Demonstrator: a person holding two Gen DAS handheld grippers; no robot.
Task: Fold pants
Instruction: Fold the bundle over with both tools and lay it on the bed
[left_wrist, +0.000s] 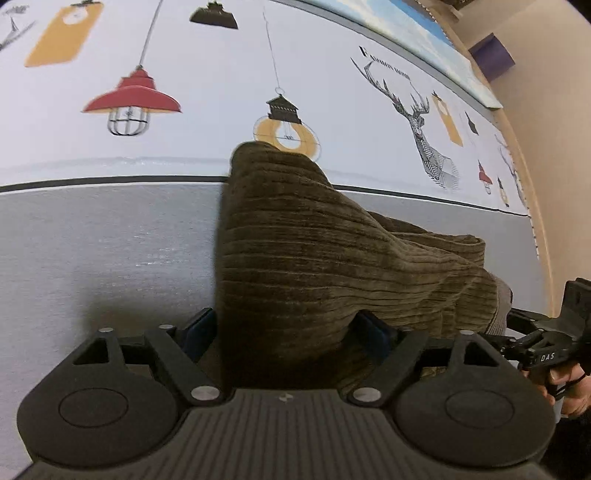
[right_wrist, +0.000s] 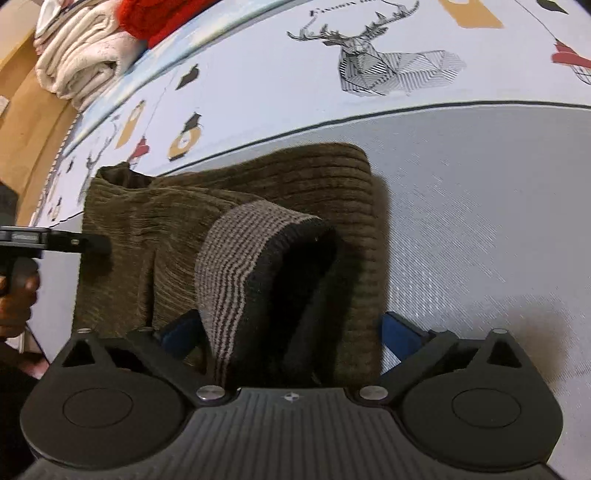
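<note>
Brown ribbed corduroy pants (left_wrist: 314, 258) lie bunched on a grey bed sheet (left_wrist: 92, 251). My left gripper (left_wrist: 288, 328) has its blue pads spread wide with the pants' fabric lying between them. In the right wrist view the pants (right_wrist: 295, 184) show a striped knit waistband (right_wrist: 236, 258) turned up. My right gripper (right_wrist: 291, 332) also has its pads spread wide, with the waistband and fabric between them. The right gripper shows at the right edge of the left wrist view (left_wrist: 546, 343). The left gripper shows at the left edge of the right wrist view (right_wrist: 74, 242).
A white cover printed with lamps and deer (left_wrist: 258, 74) lies beyond the grey sheet. Folded cream towels (right_wrist: 81, 51) and a red knit item (right_wrist: 155, 18) are stacked at the far left. A beige wall (left_wrist: 546, 147) runs along the right.
</note>
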